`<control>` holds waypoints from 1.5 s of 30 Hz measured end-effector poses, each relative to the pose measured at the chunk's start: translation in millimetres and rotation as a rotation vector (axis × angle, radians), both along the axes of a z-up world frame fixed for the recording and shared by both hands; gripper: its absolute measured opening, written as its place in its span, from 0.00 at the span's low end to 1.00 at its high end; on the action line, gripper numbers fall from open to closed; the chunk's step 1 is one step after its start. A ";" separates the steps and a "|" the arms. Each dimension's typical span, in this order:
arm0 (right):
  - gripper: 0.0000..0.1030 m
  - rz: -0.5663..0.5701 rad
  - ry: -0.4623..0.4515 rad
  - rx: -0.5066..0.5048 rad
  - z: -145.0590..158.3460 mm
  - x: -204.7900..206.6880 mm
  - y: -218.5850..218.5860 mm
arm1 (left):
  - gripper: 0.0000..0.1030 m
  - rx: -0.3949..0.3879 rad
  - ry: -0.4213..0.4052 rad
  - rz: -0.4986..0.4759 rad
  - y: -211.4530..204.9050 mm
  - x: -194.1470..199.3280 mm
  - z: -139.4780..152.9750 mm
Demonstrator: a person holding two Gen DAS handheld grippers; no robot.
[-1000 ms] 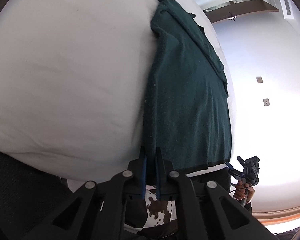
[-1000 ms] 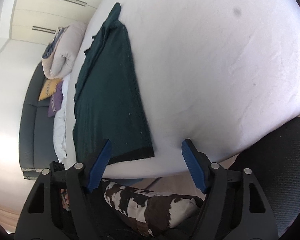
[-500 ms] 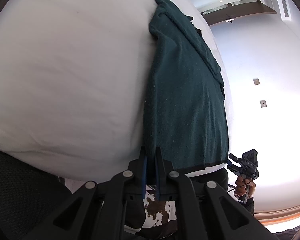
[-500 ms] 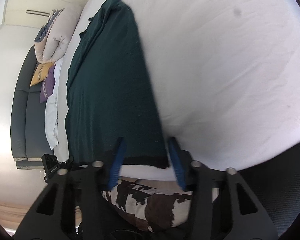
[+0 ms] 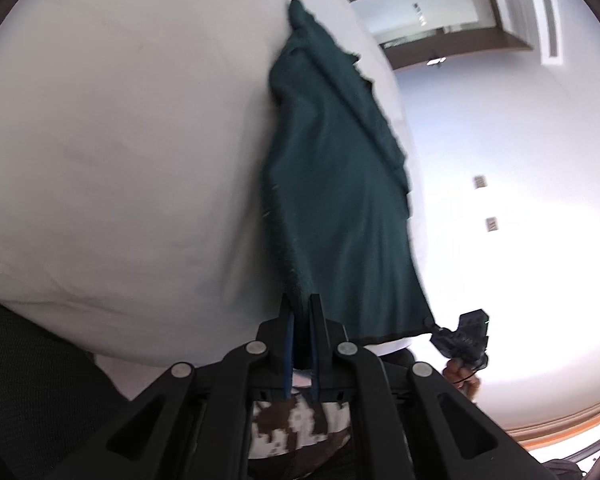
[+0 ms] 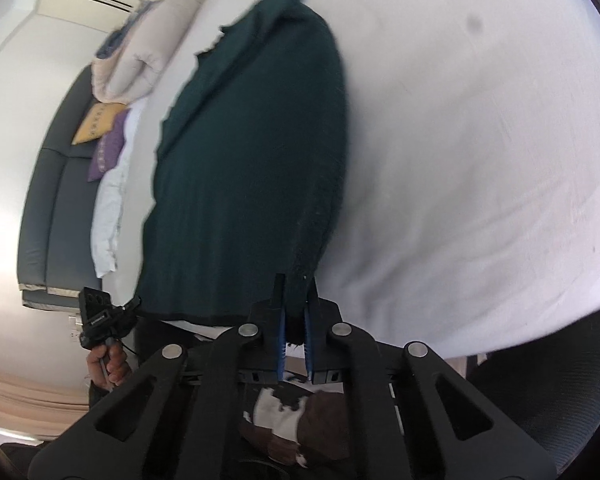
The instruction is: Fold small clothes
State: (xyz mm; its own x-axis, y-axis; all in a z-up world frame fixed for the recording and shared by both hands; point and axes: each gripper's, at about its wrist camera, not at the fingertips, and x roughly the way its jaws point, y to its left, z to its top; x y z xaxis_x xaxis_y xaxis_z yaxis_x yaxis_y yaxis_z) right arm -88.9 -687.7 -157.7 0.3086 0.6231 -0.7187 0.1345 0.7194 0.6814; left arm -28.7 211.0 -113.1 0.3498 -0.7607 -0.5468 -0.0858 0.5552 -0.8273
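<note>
Jaws of left gripper and right gripper each pinch one near corner of the dark green knit garment, long axis running away over the white bed.

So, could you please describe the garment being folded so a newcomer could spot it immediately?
Look at the wide white bed. Along its edge lies a long dark green knitted garment, its near hem corners pinched by both claws. It is the only dark item on the sheet.
</note>
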 end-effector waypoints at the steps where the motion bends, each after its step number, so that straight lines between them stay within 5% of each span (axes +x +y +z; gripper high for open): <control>1: 0.06 -0.001 -0.018 0.019 6.1 3.9 1.2 | 0.05 -0.024 -0.012 0.011 2.6 1.5 4.8; 12: 0.06 -0.088 -0.159 0.146 51.6 93.3 0.8 | 0.05 -0.212 -0.158 0.161 30.0 60.2 64.5; 22: 0.06 -0.204 -0.198 0.131 68.5 222.3 -7.6 | 0.05 -0.254 -0.174 0.279 37.7 170.1 72.9; 33: 0.06 -0.277 -0.177 0.049 38.6 347.6 -16.6 | 0.05 -0.213 -0.132 0.338 29.3 299.6 50.6; 42: 0.06 -0.327 -0.096 0.006 -12.9 424.8 -17.5 | 0.05 -0.123 -0.051 0.363 9.9 367.4 5.0; 44: 0.09 -0.352 -0.066 0.034 -28.2 434.3 -19.2 | 0.09 -0.094 -0.036 0.383 8.3 373.5 -4.3; 45: 0.10 -0.363 -0.045 0.043 -35.5 438.3 -19.9 | 0.25 -0.083 -0.031 0.392 8.5 374.2 -6.6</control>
